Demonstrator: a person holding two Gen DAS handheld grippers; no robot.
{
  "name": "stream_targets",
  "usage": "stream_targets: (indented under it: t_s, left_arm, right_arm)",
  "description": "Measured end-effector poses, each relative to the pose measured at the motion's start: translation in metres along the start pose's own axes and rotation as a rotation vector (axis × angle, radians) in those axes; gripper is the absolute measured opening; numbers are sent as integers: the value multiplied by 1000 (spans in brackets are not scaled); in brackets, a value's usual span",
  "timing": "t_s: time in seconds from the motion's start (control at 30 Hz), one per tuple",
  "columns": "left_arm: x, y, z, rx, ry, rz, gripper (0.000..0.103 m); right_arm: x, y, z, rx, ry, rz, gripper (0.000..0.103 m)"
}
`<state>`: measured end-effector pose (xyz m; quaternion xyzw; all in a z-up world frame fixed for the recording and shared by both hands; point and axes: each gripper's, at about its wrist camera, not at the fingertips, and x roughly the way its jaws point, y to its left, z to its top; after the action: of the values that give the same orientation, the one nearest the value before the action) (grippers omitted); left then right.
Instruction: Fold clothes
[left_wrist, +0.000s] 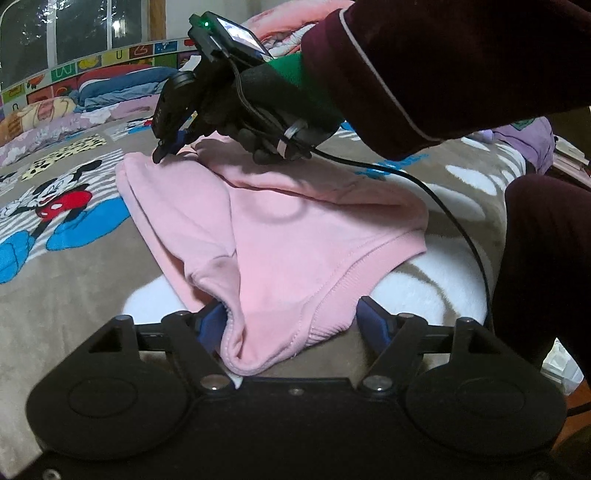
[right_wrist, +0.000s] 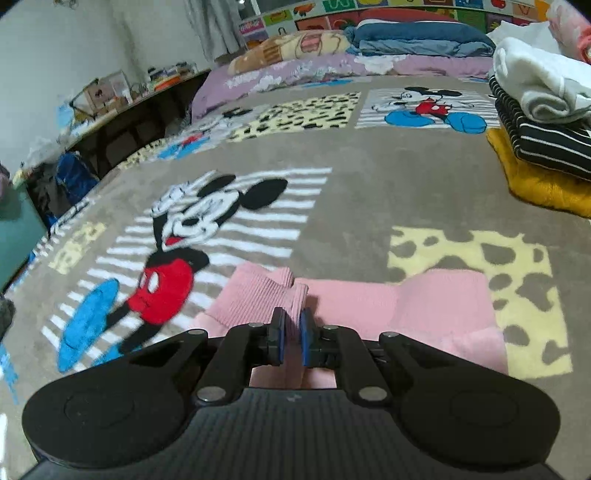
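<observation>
A pink garment lies partly folded on a grey cartoon-print blanket. In the left wrist view my left gripper stands wide, its blue pads on either side of the garment's near ribbed hem, which sags loosely between them. Across the garment a gloved hand holds my right gripper, tips down on the far edge. In the right wrist view my right gripper is shut on a ribbed pink cuff of the same garment, pinched between its pads.
A stack of folded clothes, white on striped on yellow, sits at the blanket's right. Pillows and bedding line the far side. A black cable trails from the right gripper. The person's knee is close on the right.
</observation>
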<state>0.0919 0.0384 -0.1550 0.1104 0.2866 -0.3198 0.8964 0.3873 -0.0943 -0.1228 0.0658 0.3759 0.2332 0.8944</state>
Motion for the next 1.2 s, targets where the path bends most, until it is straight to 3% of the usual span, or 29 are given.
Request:
stream_targets:
  t_s: [0.13, 0.3, 0.43, 0.63, 0.83, 0.97, 1.03, 1.2]
  left_arm:
    - [2, 3, 2, -27, -4, -7, 75]
    - [2, 6, 4, -56, -7, -15, 76]
    - [2, 4, 5, -56, -6, -6, 77]
    - [5, -1, 5, -41, -2, 23, 79]
    - [7, -9, 4, -14, -2, 59, 84]
    - [5, -15, 1, 16, -4, 85, 85]
    - [2, -18, 0, 39, -1, 99, 85]
    - [-5, -19, -6, 70, 9, 99, 85]
  right_arm:
    - [-7, -8, 8, 49, -14, 7, 15]
    - [-59, -24, 3, 96, -141, -18, 20]
    - [-100, -10, -32, -29, -189, -27, 21]
    - [-130, 53, -103, -315, -109, 73, 26]
    - [-133, 101, -125, -427, -66, 198, 26]
    - [-108, 103, -130, -455, 25, 164, 27]
    - [-105, 93, -127, -394, 21, 182, 25]
    - [-105, 99, -130, -444, 20, 153, 24]
